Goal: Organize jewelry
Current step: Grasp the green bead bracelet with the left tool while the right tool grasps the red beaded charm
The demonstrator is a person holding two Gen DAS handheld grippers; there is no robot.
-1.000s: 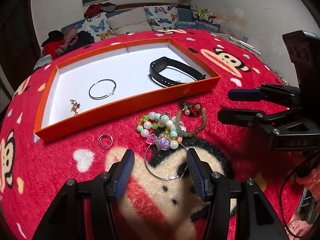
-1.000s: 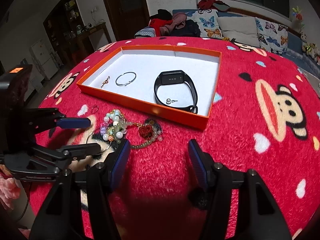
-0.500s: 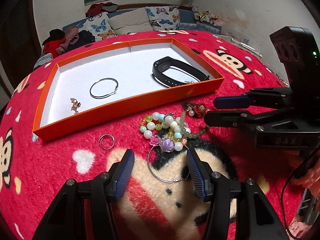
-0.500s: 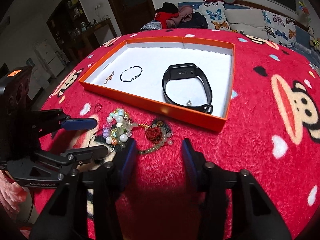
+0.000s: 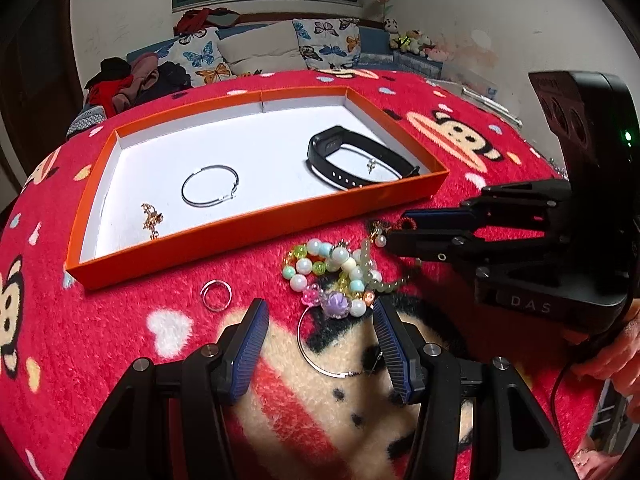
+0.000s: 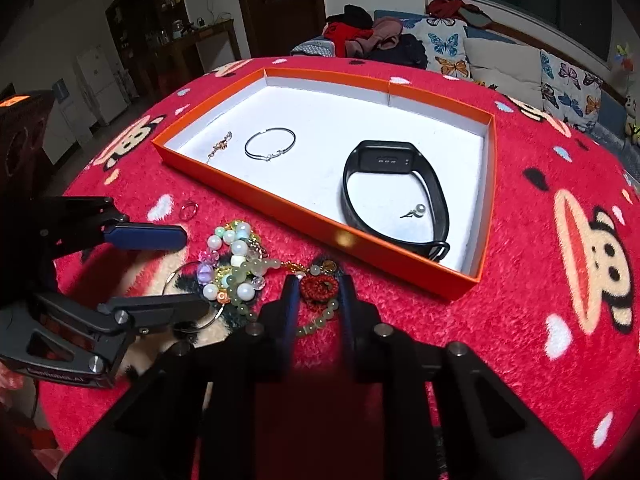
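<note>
Loose jewelry lies on the red cloth in front of the orange tray [image 5: 256, 226]: a pastel bead bracelet [image 5: 320, 260], a green bead strand [image 6: 256, 268], a red woven ornament [image 6: 320, 286], a big silver hoop [image 5: 320, 360] and a small ring [image 5: 216, 294]. My right gripper [image 6: 318, 289] is closing, and its narrow jaws touch both sides of the red woven ornament; it also shows as the right gripper [image 5: 396, 228] in the left wrist view. My left gripper [image 5: 320, 316] stands open just over the hoop and a purple bead [image 5: 335, 303], holding nothing.
Inside the tray [image 6: 486, 200] lie a black smart band [image 6: 394, 192], a silver hoop [image 6: 270, 144], a gold chain [image 6: 219, 147] and a pearl stud [image 6: 418, 210]. A hand [image 5: 612, 356] holds the right gripper's body. Cushions and clothes lie on a sofa behind the table.
The right gripper's jaws have drawn from wide apart to nearly together around the red ornament, and it crept toward the bead pile. The left gripper has stayed put and open.
</note>
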